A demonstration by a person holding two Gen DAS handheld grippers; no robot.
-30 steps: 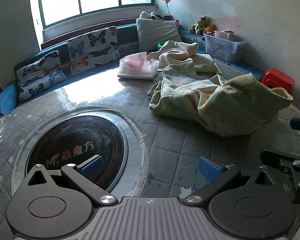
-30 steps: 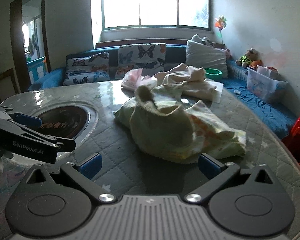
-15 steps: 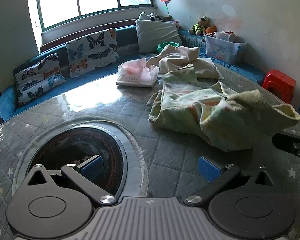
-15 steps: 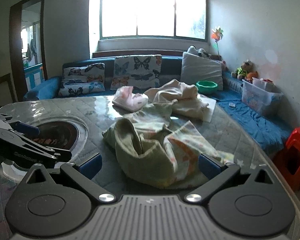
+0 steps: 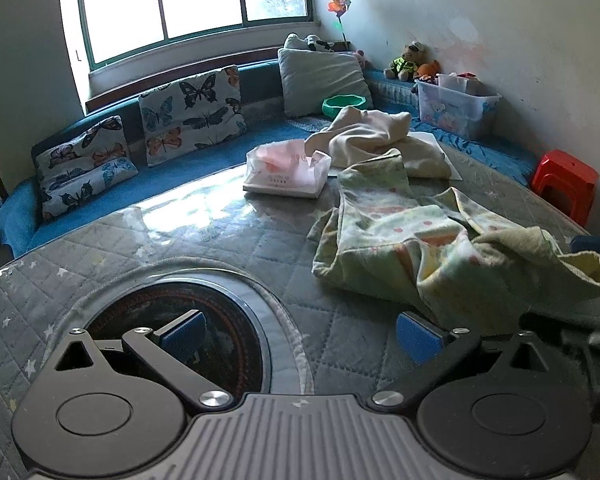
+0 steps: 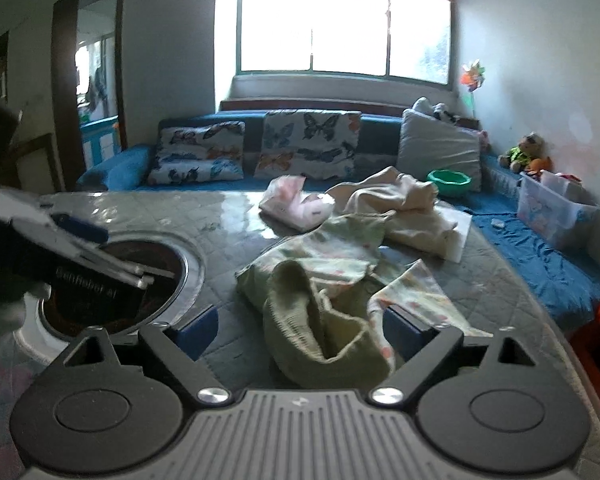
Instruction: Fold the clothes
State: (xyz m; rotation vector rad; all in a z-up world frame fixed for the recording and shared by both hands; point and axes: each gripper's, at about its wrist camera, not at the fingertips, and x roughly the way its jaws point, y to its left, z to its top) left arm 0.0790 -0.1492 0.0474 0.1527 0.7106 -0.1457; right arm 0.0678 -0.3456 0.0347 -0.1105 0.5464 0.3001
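Clothes; "GenRobot.AI" on left tongs

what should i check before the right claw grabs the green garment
1. Garment edge between the right claw fingers: ok, the rolled hem of the green garment sits in the gap.
2. Right claw clamped on it: not ok, it is closing but the pads do not press yet.
3. Left claw free: ok, open with nothing between its fingers, over the round inset.
4. Garment flat: not ok, crumpled.
5. Cream cloth clear of the garment: cannot tell, they meet at the far end.
6. Pink bag out of the way: ok.
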